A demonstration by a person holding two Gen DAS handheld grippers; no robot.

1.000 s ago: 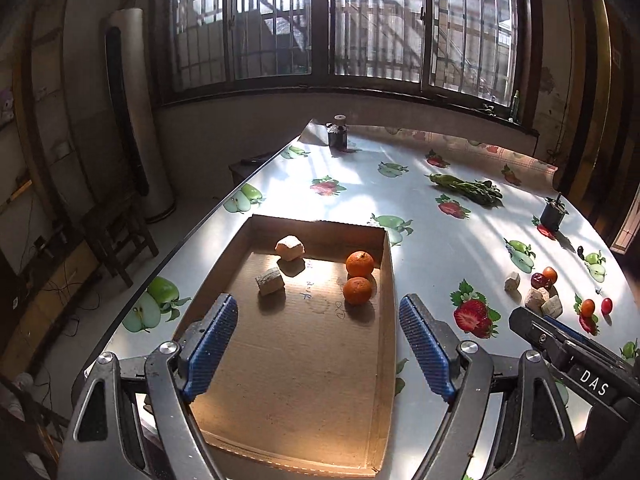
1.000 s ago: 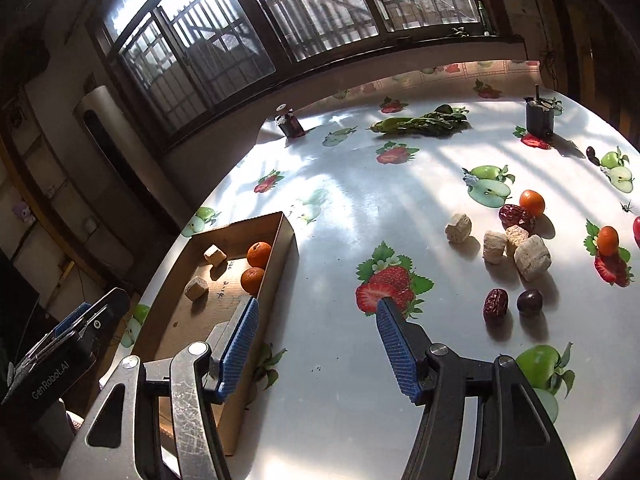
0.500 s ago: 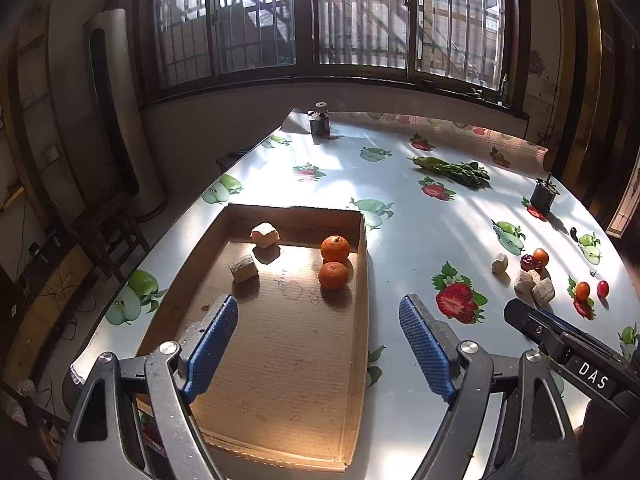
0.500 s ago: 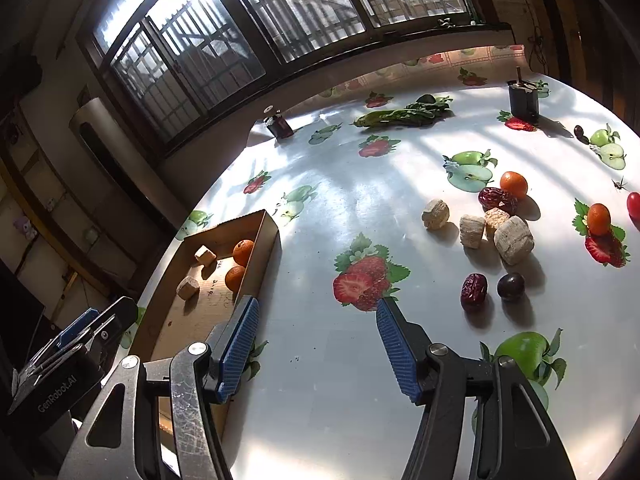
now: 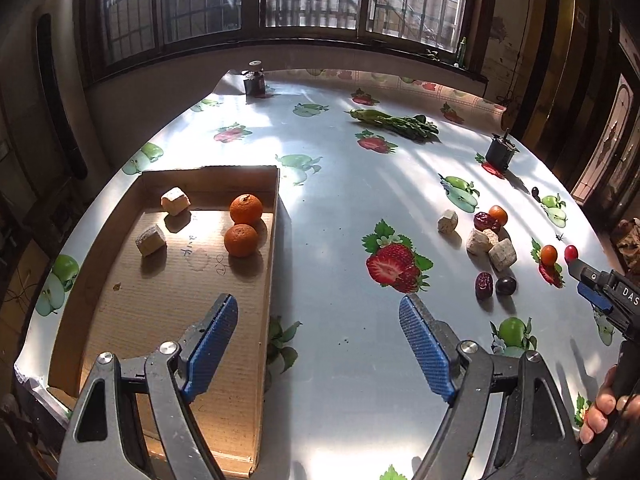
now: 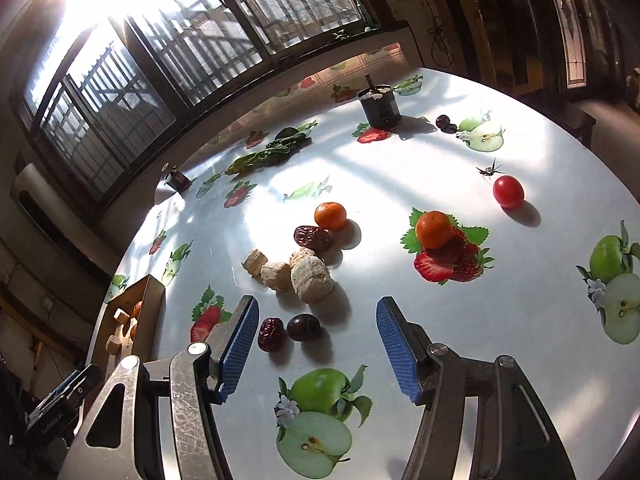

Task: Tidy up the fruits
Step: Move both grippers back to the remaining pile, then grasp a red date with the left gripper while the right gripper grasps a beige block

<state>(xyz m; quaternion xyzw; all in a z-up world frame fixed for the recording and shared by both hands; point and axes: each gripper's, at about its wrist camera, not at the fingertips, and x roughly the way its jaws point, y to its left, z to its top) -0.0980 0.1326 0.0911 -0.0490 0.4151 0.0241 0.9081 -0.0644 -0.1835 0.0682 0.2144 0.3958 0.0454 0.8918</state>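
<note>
A shallow cardboard tray (image 5: 120, 312) on the left of the table holds two oranges (image 5: 245, 209) and two pale chunks (image 5: 150, 240). My left gripper (image 5: 318, 340) hangs open and empty over the tray's right wall. My right gripper (image 6: 316, 344) is open and empty above a loose cluster: a dark plum (image 6: 303, 327), a red date (image 6: 271, 333), pale chunks (image 6: 311, 279), a second date (image 6: 312, 237), two small oranges (image 6: 330, 215) (image 6: 433, 229) and a red cherry tomato (image 6: 508, 190). The plum and date lie just ahead of its left finger.
Fruit-print oilcloth (image 5: 332, 208) covers the round table. Leafy greens (image 5: 394, 122) lie at the back, with a dark cup (image 6: 379, 106) and a small dark jar (image 5: 254, 80). Another dark fruit (image 6: 443, 123) lies by the cup. A person's fingers (image 5: 600, 412) hold the right gripper.
Both grippers swung right. The tray slid to the left in the left wrist view, and the loose fruit cluster came close under the right gripper. Jaws kept the same width.
</note>
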